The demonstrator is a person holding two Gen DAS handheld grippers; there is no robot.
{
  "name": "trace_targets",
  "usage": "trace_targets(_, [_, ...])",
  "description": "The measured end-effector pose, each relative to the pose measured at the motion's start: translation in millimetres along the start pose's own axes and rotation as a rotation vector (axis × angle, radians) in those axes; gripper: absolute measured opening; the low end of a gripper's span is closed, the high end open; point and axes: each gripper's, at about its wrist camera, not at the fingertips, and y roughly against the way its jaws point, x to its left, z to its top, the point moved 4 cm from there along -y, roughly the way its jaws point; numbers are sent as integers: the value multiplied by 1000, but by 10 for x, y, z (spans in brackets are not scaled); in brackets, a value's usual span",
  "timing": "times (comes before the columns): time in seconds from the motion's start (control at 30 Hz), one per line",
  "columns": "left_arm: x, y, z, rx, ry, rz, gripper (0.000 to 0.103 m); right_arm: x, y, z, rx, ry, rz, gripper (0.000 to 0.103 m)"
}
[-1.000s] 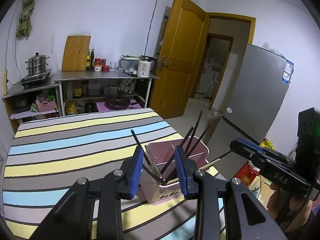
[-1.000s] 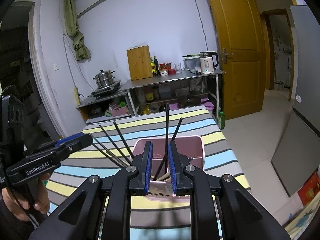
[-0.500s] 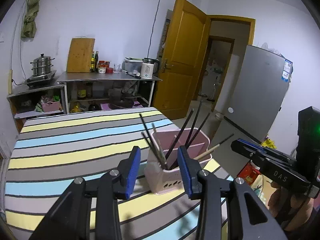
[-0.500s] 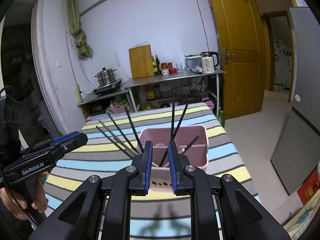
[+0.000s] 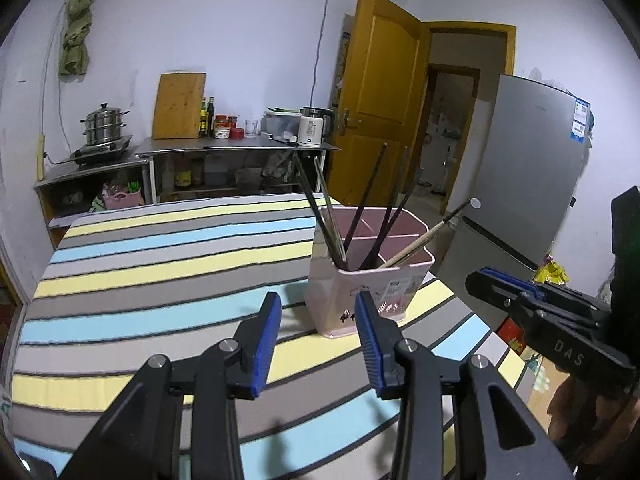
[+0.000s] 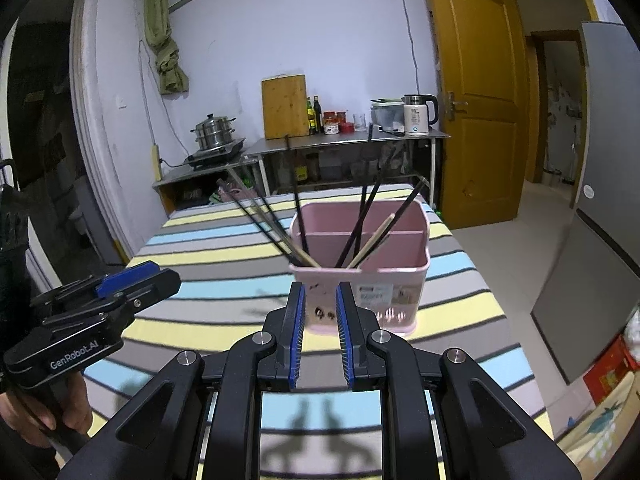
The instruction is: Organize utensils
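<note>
Pink plastic utensil holder stands on the striped table with all chopsticks I see already inside, so little seems left, and my left gripper is half-wide, my right gripper narrow, both empty

Kettle, cutting board, steamer pot.

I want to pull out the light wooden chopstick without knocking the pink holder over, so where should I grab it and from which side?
Probably grip the light wooden chopstick on its bare upper shaft, above the pink holder's rim. Come from above, fingers straddling the shaft, and draw along its rightward lean; its lower end is buried among the dark chopsticks.
</note>
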Motion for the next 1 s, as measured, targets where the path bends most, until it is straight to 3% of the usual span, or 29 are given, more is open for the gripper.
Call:
trace_targets(0.47, [-58,127,-259,-1,-2,11,40,97,132,-344,12,4,-21,16])
trace_targets(1.0, [-21,135,-299,-8,2,39,40,110,125,-365,14,8,-22,16])
